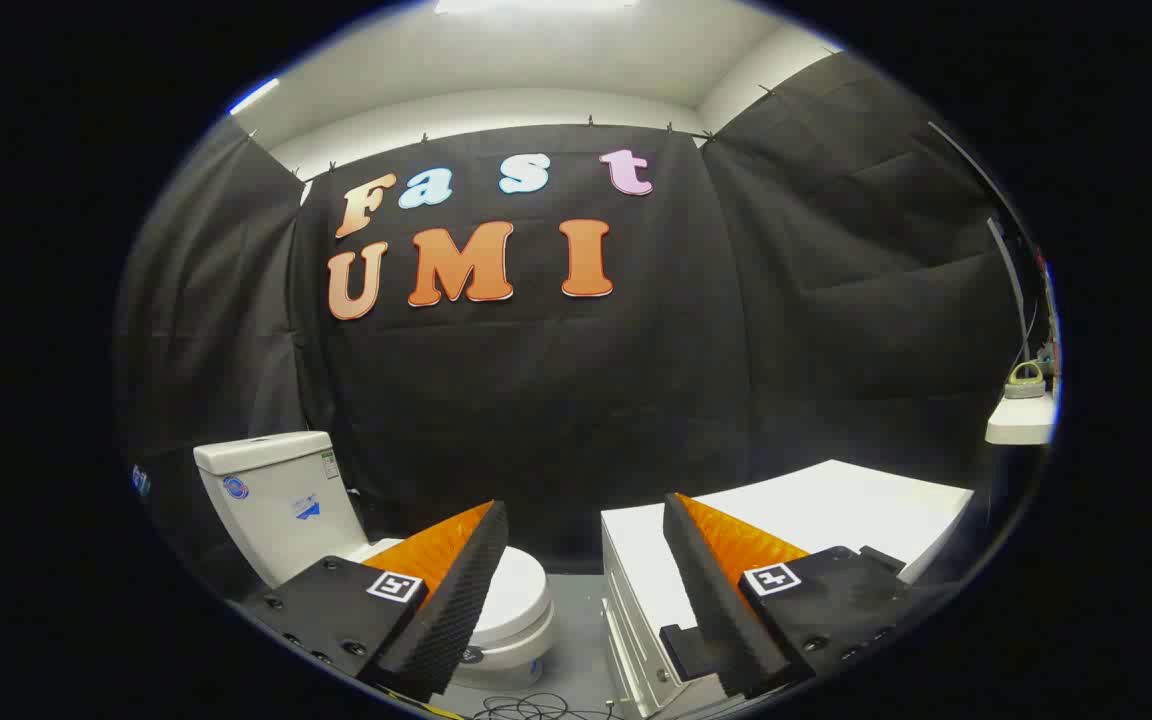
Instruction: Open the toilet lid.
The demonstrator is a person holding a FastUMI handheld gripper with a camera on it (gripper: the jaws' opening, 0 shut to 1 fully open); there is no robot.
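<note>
Gripper [584, 520] with fingers spread wide, holding nothing. Beyond the left finger, the toilet [511, 620] with its lid [521, 590] down and tank [281, 500] behind. Beyond the right finger, a white cabinet [836, 510]. Cables [536, 708] on the floor between them.

The gripper [586, 530] has two wedge-shaped fingers [456, 600] with ribbed inner faces, standing apart. Each black base plate carries screws and one small square marker [395, 586].
</note>
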